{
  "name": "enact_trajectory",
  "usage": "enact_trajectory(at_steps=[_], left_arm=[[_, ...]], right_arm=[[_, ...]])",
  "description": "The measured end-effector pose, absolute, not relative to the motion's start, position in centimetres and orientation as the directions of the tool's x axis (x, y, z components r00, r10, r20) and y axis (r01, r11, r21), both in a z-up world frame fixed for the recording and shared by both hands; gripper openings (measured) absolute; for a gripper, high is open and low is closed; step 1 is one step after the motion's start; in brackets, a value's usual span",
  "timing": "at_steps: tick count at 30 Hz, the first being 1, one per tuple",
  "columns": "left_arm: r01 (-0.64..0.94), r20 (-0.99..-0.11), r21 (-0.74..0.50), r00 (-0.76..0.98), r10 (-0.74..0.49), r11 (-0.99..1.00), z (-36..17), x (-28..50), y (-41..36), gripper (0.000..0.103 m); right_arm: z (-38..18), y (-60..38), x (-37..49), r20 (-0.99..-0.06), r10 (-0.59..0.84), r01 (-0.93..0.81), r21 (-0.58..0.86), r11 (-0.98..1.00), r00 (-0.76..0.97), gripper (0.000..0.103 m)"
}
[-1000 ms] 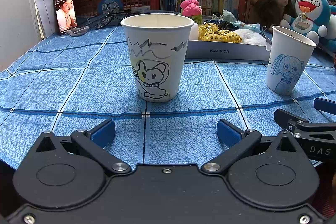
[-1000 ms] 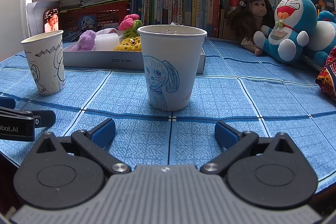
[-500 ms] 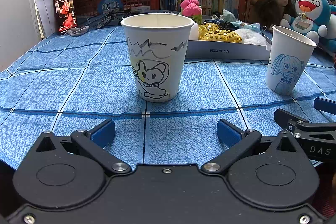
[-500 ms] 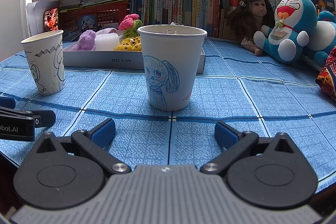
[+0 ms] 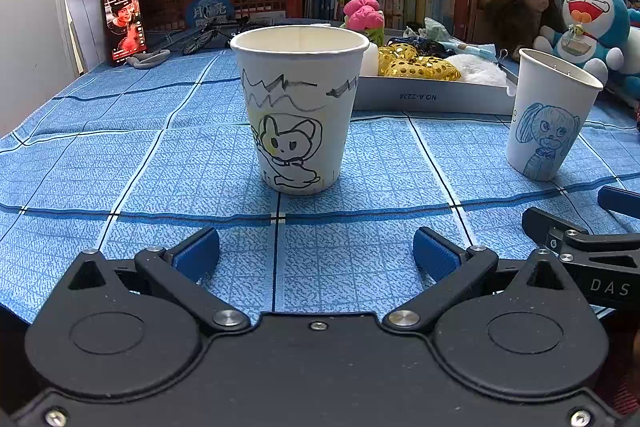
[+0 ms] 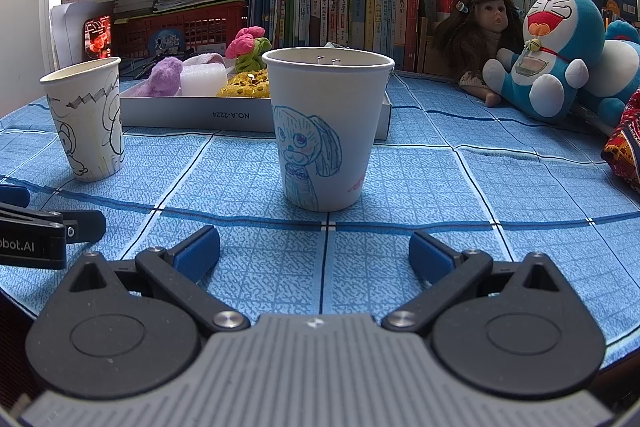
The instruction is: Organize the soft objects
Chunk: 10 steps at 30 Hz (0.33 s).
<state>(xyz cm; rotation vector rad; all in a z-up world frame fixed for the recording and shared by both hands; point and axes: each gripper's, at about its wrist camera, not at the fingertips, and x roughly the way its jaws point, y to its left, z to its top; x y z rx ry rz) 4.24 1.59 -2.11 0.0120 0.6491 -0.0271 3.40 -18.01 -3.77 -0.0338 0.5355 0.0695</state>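
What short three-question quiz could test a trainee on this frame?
1. True or false: both tools are open and empty.
2. Which cup stands ahead of the left tool: A) black cat drawing B) blue dog drawing?
3. Fill in: the soft items lie in the ____ behind the cups.

Key: 1 true, right tool included; 2 A; 3 tray.

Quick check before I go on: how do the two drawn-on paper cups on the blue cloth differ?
The white paper cup with the black ink animal drawing stands ahead of the left gripper; the white paper cup with the blue pen dog drawing stands ahead of the right gripper. Black zigzags mark only the first. Both stand upright, ungripped.
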Motion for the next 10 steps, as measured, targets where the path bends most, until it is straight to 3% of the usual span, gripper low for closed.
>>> enact_trajectory(at_steps=[10], left_arm=[[0.035,-0.602,0.003,0.798,-0.026,0.999,-2.26,4.16,1.74,0.103]], right_arm=[[-3.64,-18.07,3.49,-0.514,0.061,-0.077,-0.009,0.997,0.855,0.103]])
